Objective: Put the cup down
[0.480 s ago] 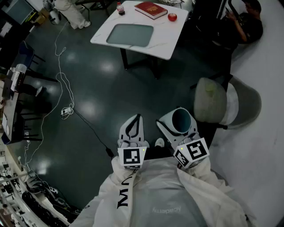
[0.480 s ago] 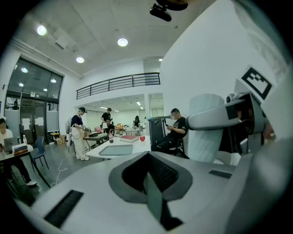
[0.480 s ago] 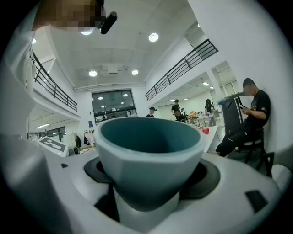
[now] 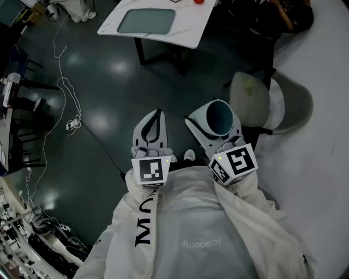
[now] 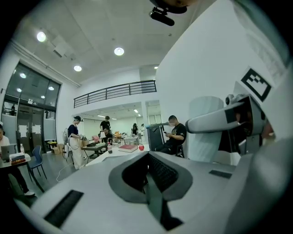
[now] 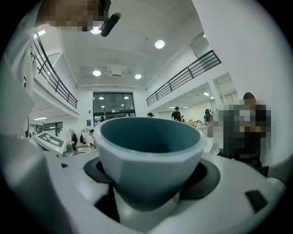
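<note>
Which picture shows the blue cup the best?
The right gripper view: the cup fills the middle, upright, gripped by the right tongs, its empty inside showing. The head view shows it small from above. The left gripper view shows only its pale side.

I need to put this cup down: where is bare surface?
On the white table, the strip between the grey mat and the right edge is bare; a red object sits at its far edge. The chair seat right of the cup is bare. A cable trails over the floor at left.
</note>
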